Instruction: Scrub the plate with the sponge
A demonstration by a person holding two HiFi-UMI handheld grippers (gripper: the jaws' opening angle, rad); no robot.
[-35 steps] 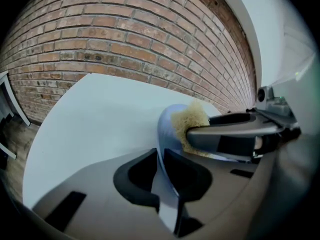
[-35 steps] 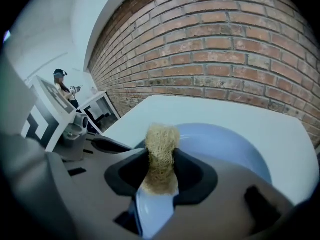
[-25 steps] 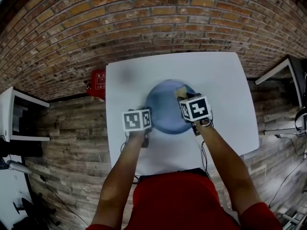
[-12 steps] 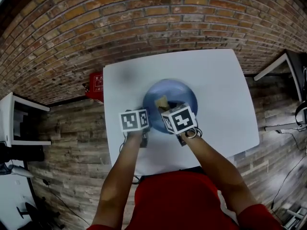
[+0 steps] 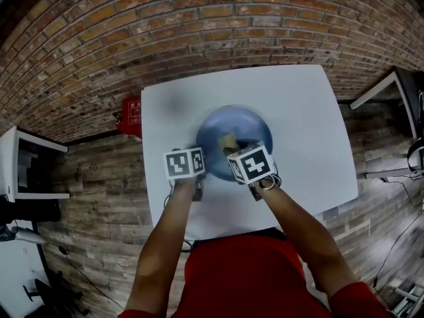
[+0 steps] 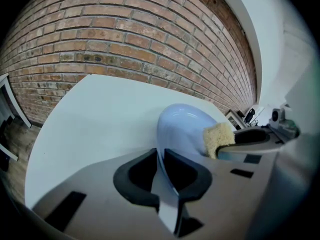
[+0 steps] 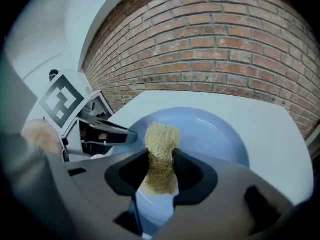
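Blue plate [image 5: 242, 123] on white table [image 5: 301, 118], left claw [image 6: 161, 171] pinching its rim, right claw [image 7: 160, 171] pinching tan sponge [image 7: 161, 139] over plate

White square counter [image 5: 301, 114] before a curved-looking red-brick wall [image 5: 199, 25], on grey-brown wood-plank floor [image 5: 99, 184]. Small red box with a white label [image 5: 131, 114] just beside the counter's left edge. White shelf unit [image 5: 16, 167] far left; white desk [image 5: 374, 91] far right.
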